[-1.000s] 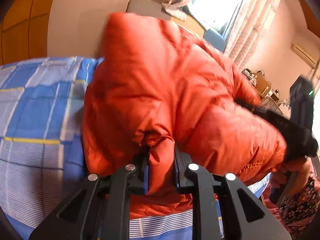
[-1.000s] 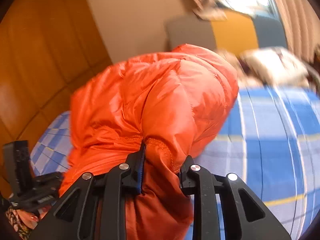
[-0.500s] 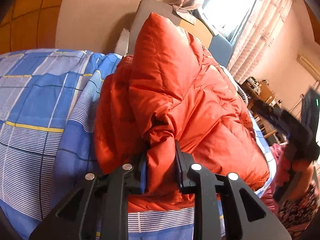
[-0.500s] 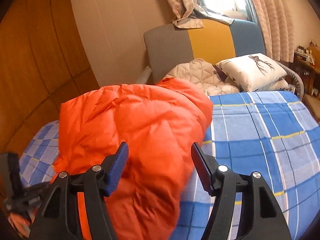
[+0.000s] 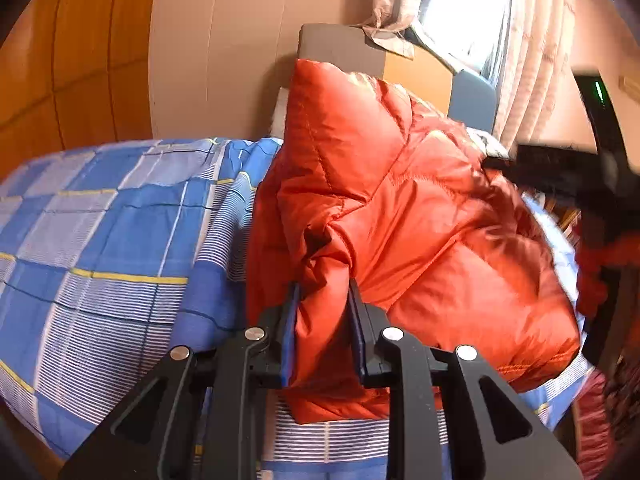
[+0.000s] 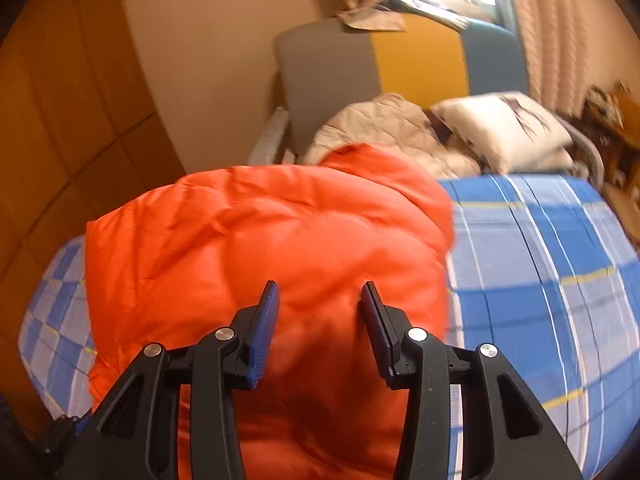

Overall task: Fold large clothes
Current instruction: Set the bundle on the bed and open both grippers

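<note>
A blue, white and yellow checked cotton bedsheet [image 5: 120,232] covers the bed on the left of the left wrist view, and on it, toward the middle, lies the puffy orange quilted down jacket [image 5: 400,216], bunched into a heap with one padded flap standing upright near the grey, yellow and blue panelled headboard [image 5: 340,50]. The left gripper [image 5: 323,328] is clamped narrowly on a gathered fold of the jacket's near edge, the fabric pinched between its blue-faced pads. At the far right of that view the black body of the right gripper [image 5: 568,176] shows, blurred, above the jacket. In the right wrist view the orange jacket [image 6: 260,248] fills the left and middle, spread over the checked sheet [image 6: 540,260], with a beige quilted garment [image 6: 384,128] and a white printed pillow [image 6: 504,124] behind it against the headboard. The right gripper [image 6: 320,316] hangs over the jacket with its jaws at a middling gap and closing; the fabric lies below them, not pinched by the pads.
</note>
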Action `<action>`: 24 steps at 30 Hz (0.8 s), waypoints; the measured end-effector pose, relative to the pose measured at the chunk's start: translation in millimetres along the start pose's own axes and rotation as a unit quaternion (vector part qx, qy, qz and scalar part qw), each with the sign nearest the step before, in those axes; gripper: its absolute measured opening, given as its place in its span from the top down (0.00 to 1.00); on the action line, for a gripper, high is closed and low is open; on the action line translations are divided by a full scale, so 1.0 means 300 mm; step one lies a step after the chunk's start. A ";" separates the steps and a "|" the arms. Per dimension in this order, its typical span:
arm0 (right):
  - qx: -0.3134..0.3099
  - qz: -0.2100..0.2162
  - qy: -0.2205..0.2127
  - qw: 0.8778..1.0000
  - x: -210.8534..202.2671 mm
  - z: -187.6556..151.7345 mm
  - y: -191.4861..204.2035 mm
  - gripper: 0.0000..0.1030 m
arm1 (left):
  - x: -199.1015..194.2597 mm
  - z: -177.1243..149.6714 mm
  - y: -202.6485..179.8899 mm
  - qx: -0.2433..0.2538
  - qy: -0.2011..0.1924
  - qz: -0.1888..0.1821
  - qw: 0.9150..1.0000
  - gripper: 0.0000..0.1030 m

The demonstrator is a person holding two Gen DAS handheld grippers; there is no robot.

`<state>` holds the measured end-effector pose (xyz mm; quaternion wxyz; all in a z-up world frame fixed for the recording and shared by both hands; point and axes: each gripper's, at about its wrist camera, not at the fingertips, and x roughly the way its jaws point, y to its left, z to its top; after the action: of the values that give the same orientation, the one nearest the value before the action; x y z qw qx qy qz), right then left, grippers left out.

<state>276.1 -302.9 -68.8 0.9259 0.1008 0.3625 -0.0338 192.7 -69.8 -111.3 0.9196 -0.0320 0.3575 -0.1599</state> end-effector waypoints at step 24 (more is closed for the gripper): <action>-0.090 -0.049 -0.006 0.995 0.182 -0.048 0.166 0.58 | 0.089 0.002 0.079 -0.027 0.050 0.050 0.997 0.74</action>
<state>313.5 -250.6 -108.0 0.9307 -0.0015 0.3629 -0.0467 218.0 -55.9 -132.1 0.9062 -0.0304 0.4085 -0.1052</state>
